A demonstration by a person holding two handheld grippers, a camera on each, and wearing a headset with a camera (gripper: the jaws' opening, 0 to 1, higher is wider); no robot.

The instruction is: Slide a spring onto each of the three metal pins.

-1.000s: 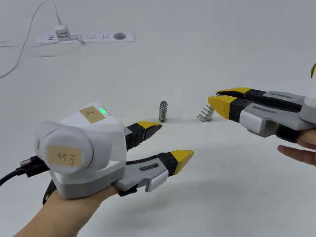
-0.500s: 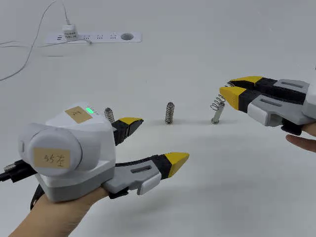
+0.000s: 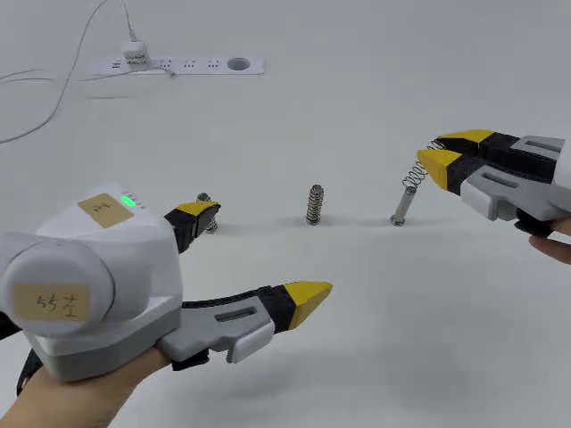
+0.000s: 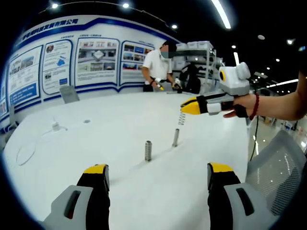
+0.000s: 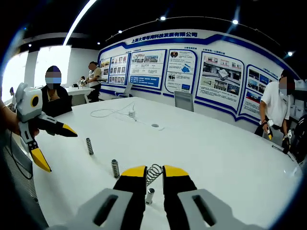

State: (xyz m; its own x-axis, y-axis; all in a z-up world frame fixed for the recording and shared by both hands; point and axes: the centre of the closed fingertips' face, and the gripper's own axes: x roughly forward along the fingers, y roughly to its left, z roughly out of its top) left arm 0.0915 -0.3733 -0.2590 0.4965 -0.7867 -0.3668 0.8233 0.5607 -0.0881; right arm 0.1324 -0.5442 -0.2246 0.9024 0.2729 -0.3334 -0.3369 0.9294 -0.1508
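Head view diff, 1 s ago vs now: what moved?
The right claw, shut on the steel coil spring, raised it to the top of the leaning metal pin. The open left claw pulled back leftward. That pin and the middle spring-covered pin stayed put.

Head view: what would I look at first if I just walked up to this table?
Probably the two big yellow-tipped tools. On the right, the right tool pinches a spring just over a leaning bare pin, while the left tool hangs wide open at the near left. Between them, the middle pin already wears a spring, standing on the white table.
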